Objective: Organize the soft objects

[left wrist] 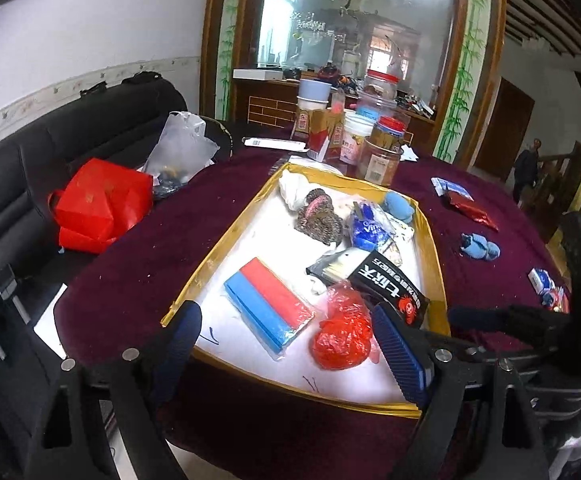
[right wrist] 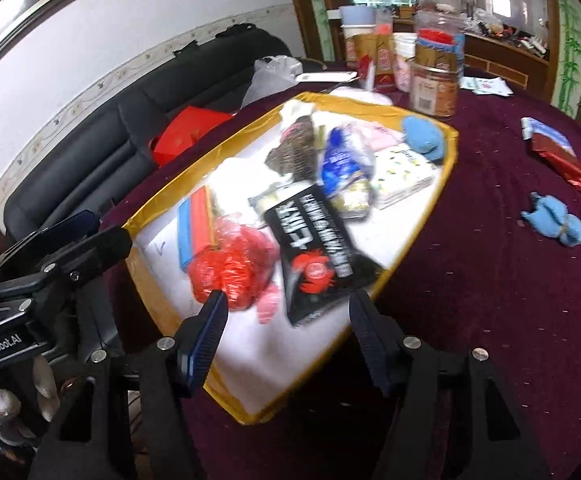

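Note:
A gold-rimmed tray [left wrist: 434,264] with a white floor holds the soft things: a red-and-blue sponge pack [left wrist: 268,304], a crumpled red plastic bag [left wrist: 344,336], a black packet with a crab logo [left wrist: 386,284], a blue wipes pack [left wrist: 366,228], a knitted brown piece [left wrist: 318,212] and a blue soft bundle [left wrist: 400,206]. My left gripper [left wrist: 286,322] hovers open over the tray's near edge, nothing between its fingers. My right gripper [right wrist: 288,304] is open above the near end of the tray [right wrist: 410,236], just short of the black packet [right wrist: 318,256] and the red bag [right wrist: 234,272].
On the maroon cloth right of the tray lie a blue knotted cloth [right wrist: 556,226], a red foil packet [right wrist: 562,160] and a small blue-white pack [left wrist: 542,280]. Jars and boxes [left wrist: 374,148] crowd the far side. A red bag [left wrist: 98,204] sits on the black sofa at left.

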A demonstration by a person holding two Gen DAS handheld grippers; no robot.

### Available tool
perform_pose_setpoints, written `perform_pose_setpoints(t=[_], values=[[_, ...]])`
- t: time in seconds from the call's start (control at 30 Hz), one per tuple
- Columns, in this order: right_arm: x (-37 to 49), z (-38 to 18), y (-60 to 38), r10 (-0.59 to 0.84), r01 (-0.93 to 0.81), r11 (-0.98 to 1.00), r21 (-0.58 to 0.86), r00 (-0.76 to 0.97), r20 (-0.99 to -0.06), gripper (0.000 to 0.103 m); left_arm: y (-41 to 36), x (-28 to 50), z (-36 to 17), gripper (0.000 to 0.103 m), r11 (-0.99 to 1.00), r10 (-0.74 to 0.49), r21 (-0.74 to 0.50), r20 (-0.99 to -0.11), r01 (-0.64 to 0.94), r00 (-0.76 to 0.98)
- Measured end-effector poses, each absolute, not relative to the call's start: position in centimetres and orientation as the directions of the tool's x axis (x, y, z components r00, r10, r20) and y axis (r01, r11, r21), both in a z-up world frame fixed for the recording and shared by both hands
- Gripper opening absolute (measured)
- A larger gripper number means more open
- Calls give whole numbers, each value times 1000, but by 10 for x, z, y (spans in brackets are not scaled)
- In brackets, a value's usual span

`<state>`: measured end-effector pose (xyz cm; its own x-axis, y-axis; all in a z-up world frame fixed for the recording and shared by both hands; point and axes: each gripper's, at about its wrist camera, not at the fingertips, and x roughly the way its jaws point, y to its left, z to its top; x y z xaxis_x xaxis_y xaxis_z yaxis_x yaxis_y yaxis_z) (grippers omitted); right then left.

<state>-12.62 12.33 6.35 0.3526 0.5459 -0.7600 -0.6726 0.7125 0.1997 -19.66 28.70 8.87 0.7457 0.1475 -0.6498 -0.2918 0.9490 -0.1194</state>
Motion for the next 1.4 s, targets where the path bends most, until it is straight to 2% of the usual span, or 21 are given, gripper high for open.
perform_pose_setpoints(t=[0.1,0.17,0.4,0.6,0.73,0.8,1.03,1.23,1.3,1.4], values=[[-122,69,99,541,-645,739,195,394,-743,63,284,-194,87,90,953,114,-137,-660,-269,742],[-114,70,76,530,-603,770,210,420,-736,68,282,-192,86,90,955,80,-162,-666,-249,742],[-93,65,-32,447,-402,880,253,519,-729,68,247,-194,96,91,956,-137,-286,-611,-56,779],[-76,58,-160,293,-109,952,287,608,-738,68,178,-187,101,94,939,-330,-288,-607,187,723],[-66,58,-241,214,85,934,347,645,-734,68,147,-181,86,94,913,-405,-317,-648,256,645],[-59,60,-262,193,130,923,363,658,-728,68,136,-177,78,94,910,-414,-322,-670,261,616],[4,57,-257,267,110,899,425,631,-729,72,104,-169,64,94,906,-422,-321,-722,274,549],[79,33,-226,134,92,973,212,523,-842,71,85,-170,60,94,901,-428,-312,-747,300,508],[88,22,-219,149,80,973,216,498,-854,62,83,-170,60,94,899,-431,-316,-753,302,497],[81,24,-197,269,-39,957,288,488,-830,50,88,-169,59,94,902,-427,-316,-754,295,498]])
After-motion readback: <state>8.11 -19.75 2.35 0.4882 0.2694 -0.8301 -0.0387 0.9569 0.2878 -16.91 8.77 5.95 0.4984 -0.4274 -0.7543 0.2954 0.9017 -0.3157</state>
